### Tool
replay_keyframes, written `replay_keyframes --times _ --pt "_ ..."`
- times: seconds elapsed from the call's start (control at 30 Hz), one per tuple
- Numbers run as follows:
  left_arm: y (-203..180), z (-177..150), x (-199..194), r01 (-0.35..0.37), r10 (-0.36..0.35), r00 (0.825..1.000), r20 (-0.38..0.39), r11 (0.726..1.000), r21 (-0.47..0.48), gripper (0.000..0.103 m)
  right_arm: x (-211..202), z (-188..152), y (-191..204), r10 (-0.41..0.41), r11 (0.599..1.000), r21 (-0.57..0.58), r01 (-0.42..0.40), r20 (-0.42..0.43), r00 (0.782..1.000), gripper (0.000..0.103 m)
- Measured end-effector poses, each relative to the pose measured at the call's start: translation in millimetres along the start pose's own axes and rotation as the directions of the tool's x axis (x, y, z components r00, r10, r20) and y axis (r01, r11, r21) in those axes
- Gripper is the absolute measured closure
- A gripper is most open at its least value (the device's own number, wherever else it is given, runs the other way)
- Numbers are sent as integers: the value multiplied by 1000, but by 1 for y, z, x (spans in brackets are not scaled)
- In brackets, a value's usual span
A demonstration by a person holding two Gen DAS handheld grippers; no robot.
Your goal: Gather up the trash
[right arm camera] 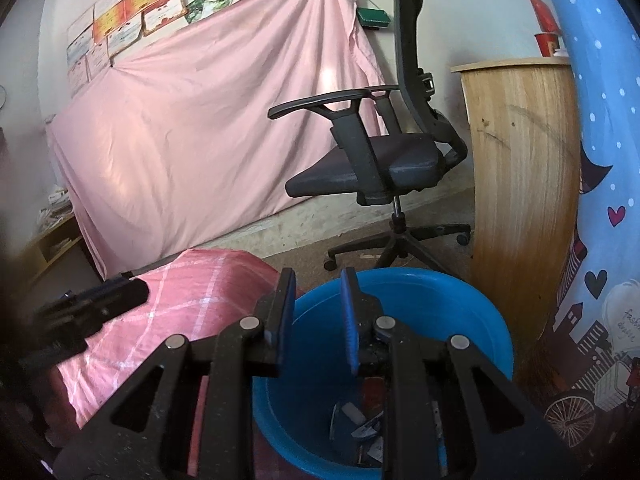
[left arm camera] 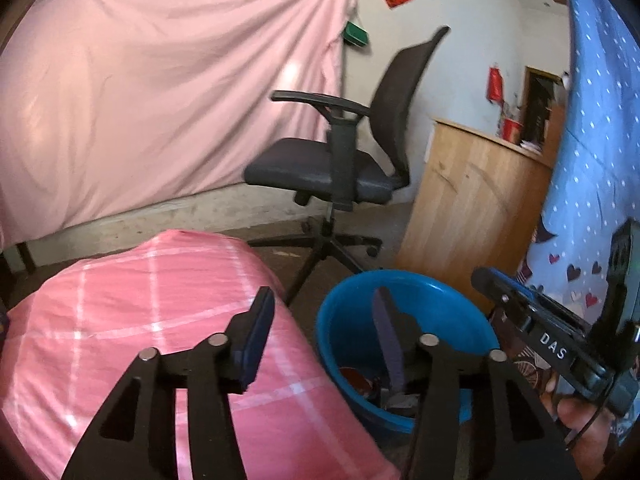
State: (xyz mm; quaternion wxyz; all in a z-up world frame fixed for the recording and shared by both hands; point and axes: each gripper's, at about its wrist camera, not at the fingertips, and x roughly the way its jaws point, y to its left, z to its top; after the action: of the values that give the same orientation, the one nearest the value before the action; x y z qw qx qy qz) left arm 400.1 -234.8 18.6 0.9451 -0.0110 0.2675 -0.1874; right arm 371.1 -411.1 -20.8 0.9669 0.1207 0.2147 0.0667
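A blue plastic basin point(left arm camera: 348, 312) stands on the floor and holds several pieces of trash point(left arm camera: 360, 380). It also shows in the right wrist view point(right arm camera: 460, 312), with wrappers and scraps point(right arm camera: 360, 420) at its bottom. My left gripper point(left arm camera: 320, 324) is open and empty, above the basin's left rim. My right gripper point(right arm camera: 316, 316) is open and empty, right over the basin; its body shows at the right of the left wrist view point(left arm camera: 552, 344).
A pink checked cushion point(left arm camera: 160, 320) lies left of the basin. A black office chair point(left arm camera: 340, 160) stands behind it, with a wooden cabinet point(left arm camera: 472, 208) to its right. A pink sheet point(left arm camera: 160, 100) covers the back. A blue patterned cloth point(right arm camera: 600, 200) hangs at the right.
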Motion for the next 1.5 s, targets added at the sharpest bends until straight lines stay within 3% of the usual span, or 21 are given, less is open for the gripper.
replay_keyframes --times 0.13,0.27,0.47,0.7,1.13,1.5 --pt "16 1 -17 -22 22 1000 16 999 -36 45 -6 0 8 -18 1000 -5 19 23 1000 45" --pt "32 -4 -40 -62 66 997 51 996 -71 27 -13 -1 23 -37 999 -31 39 55 998 35" --pt "50 -15 -74 -115 124 987 101 989 -91 7 -30 -9 44 -42 998 -53 47 94 995 20" --pt "69 -38 -109 -175 193 975 113 973 -153 4 -55 -25 56 -41 997 -66 49 118 992 0" --pt "86 -80 -177 -240 265 953 147 956 -168 3 -101 -53 79 -42 995 -81 57 173 984 0" --pt "92 -108 -221 -248 278 943 180 953 -174 3 -156 -85 114 -43 991 -116 68 212 976 0"
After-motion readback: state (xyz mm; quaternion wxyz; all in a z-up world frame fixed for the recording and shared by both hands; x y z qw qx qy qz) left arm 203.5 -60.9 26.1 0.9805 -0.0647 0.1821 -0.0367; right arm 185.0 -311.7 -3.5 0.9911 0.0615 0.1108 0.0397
